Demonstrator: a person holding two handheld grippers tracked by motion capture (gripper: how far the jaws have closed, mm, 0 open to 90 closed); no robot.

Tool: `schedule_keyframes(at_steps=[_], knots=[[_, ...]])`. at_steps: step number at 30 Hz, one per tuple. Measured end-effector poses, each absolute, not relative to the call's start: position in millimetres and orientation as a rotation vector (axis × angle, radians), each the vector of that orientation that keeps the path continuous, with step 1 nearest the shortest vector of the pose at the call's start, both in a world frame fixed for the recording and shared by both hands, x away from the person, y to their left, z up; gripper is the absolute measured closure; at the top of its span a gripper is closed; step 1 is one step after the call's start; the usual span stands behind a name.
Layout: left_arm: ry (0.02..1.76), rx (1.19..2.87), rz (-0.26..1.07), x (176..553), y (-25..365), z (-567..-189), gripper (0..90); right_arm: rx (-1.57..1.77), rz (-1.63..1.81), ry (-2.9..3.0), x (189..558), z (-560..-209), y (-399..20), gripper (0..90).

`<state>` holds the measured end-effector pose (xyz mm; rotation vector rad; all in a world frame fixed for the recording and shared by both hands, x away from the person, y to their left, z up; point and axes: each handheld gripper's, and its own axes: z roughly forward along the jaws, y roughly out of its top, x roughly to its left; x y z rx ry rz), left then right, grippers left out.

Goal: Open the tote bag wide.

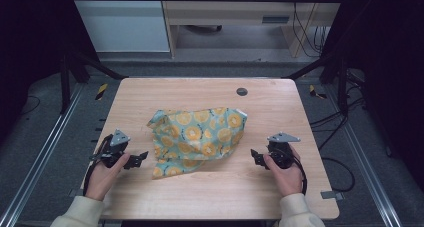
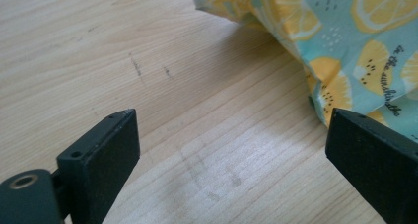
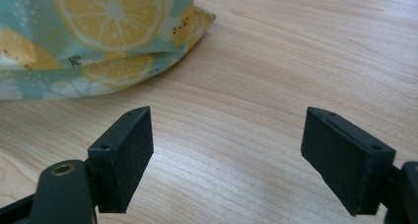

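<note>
A crumpled light-blue cloth (image 1: 197,134) printed with yellow lemon slices lies in a heap in the middle of the wooden table (image 1: 200,197). My left gripper (image 1: 141,158) rests low on the table just left of the cloth's near corner, open, with bare wood between its jaws. The cloth (image 2: 345,41) fills the upper right of the left gripper view, close to the right jaw. My right gripper (image 1: 254,156) sits on the table a short way right of the cloth, open and empty. The cloth's edge (image 3: 108,41) lies ahead and to the left of it.
A small round dark grommet (image 1: 242,91) is set in the table near its far edge. Black frame bars (image 1: 85,62) and cables (image 1: 340,122) stand beside the table on the floor. A pale desk (image 1: 225,12) stands beyond.
</note>
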<state>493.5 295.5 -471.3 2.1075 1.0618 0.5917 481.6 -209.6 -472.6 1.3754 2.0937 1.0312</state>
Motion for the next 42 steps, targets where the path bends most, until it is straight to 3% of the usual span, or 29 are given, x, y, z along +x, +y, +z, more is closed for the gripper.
schedule_keyframes(at_steps=[13, 22, 27, 42], knots=[[1.114, 2.116, 0.628, 496, 298, -476, 5.9, 1.387, 1.033, 2.069, 488, -456, -203, 15.7], [1.131, 2.129, 0.604, 495, 302, -476, 6.1, 1.253, 1.026, 2.149, 509, -405, -180, 28.6], [1.118, 2.146, 0.607, 496, 299, -475, 6.1, 1.174, 1.023, 2.213, 522, -383, -162, 30.6], [1.117, 2.150, 0.598, 496, 300, -476, 6.6, 1.135, 0.973, 2.358, 575, -373, -112, 21.0]])
